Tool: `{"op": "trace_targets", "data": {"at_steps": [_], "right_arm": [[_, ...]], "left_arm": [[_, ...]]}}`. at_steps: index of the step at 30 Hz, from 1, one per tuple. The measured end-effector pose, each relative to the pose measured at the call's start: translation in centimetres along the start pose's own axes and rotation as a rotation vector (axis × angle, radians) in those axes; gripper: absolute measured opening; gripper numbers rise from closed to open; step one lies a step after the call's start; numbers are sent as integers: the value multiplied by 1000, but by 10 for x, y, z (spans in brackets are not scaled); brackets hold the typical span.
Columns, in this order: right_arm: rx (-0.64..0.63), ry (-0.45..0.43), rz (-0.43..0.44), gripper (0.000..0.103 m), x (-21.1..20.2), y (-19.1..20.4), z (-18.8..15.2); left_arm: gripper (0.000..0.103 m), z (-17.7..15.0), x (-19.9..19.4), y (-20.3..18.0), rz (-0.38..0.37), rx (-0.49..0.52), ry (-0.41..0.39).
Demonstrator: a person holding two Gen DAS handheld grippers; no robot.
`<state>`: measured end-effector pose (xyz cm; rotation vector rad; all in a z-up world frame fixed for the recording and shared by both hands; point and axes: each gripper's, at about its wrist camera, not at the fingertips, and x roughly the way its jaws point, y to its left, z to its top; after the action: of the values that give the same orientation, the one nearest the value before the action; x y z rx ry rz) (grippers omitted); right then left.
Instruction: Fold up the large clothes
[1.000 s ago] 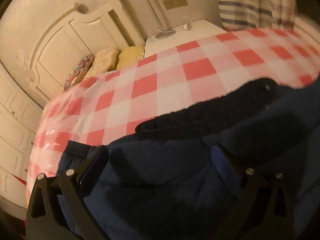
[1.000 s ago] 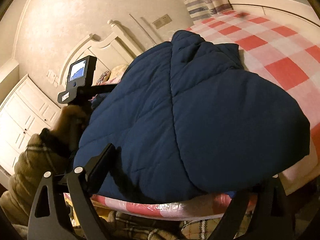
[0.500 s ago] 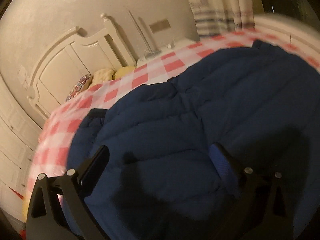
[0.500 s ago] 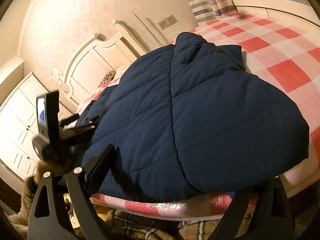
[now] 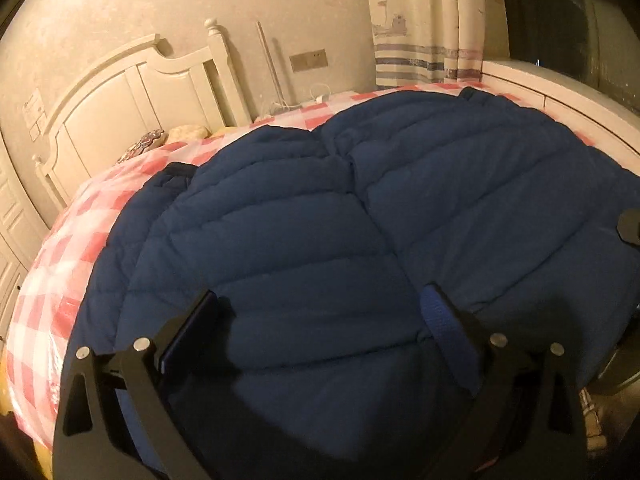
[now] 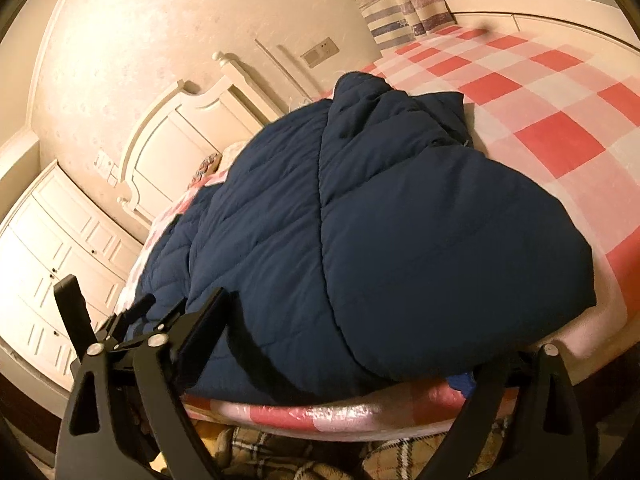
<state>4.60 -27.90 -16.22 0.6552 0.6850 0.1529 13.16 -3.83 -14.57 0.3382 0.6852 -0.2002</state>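
A large navy quilted jacket (image 5: 360,232) lies spread on a bed with a red and white checked cover (image 5: 68,280). It also shows in the right wrist view (image 6: 400,232), folded over along a seam. My left gripper (image 5: 320,312) is open just above the jacket's near part, nothing between its fingers. My right gripper (image 6: 348,340) is open at the jacket's near edge by the bed's front edge; its right finger is partly hidden under the jacket's hem. The left gripper's body shows in the right wrist view (image 6: 120,332), at the jacket's left end.
A cream headboard (image 5: 132,92) and pillows (image 5: 184,134) are at the bed's far end. White cupboards (image 6: 52,264) stand to the left, striped curtains (image 5: 420,28) behind. Bare checked cover (image 6: 540,92) lies to the right of the jacket. Plaid cloth (image 6: 280,456) hangs below the bed's front edge.
My left gripper has pulled back and turned right from the jacket's left end; its view now takes in the whole jacket. The right gripper has barely moved.
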Motion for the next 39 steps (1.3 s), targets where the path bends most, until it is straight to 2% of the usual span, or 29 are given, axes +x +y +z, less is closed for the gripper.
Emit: {"op": "trace_targets", "data": {"at_steps": [2, 5, 7, 13, 19, 22, 24, 25, 28, 30, 32, 33, 34, 36, 38, 39], "right_arm": [[15, -33, 20, 71, -3, -2, 3], [-45, -91, 6, 54, -13, 9, 7], [-81, -136, 1, 48, -21, 20, 9], [-201, -235, -7, 42, -35, 64, 16], [-334, -283, -43, 41, -36, 103, 17], [-389, -298, -66, 40, -35, 117, 17], [-412, -303, -77, 40, -34, 123, 19], [-421, -303, -79, 40, -33, 127, 18], [-465, -310, -91, 40, -32, 139, 16], [-513, -313, -97, 40, -32, 150, 11], [-574, -315, -98, 40, -31, 166, 9], [-609, -315, -97, 40, -29, 176, 8], [-630, -315, -96, 40, -29, 182, 7], [-707, -313, -92, 40, -23, 202, 3], [-776, -310, -90, 40, -17, 220, -3], [-835, -309, -90, 40, -12, 233, -10]], "left_arm": [[100, 0, 1, 0, -4, -3, 3], [100, -3, 0, 0, -8, -14, 0], [100, -4, 1, 4, -18, -25, 1], [100, -5, 2, 8, -30, -46, 6], [100, -12, -7, 12, -56, -54, 3], [100, -11, -15, 17, -121, -40, 32], [100, -1, -21, 27, -203, -64, 48], [100, 7, -25, 35, -220, -85, 32], [100, 39, -20, 56, -143, -111, -1], [100, 57, 1, 67, -135, -130, 50], [100, 68, 35, 74, -108, -140, 142], [100, 68, 59, 72, -108, -121, 216], [101, 66, 73, 69, -120, -98, 247], [101, 66, 71, 76, -165, -99, 224], [100, 67, 58, 99, -274, -178, 192], [100, 66, 44, 127, -342, -277, 142]]}}
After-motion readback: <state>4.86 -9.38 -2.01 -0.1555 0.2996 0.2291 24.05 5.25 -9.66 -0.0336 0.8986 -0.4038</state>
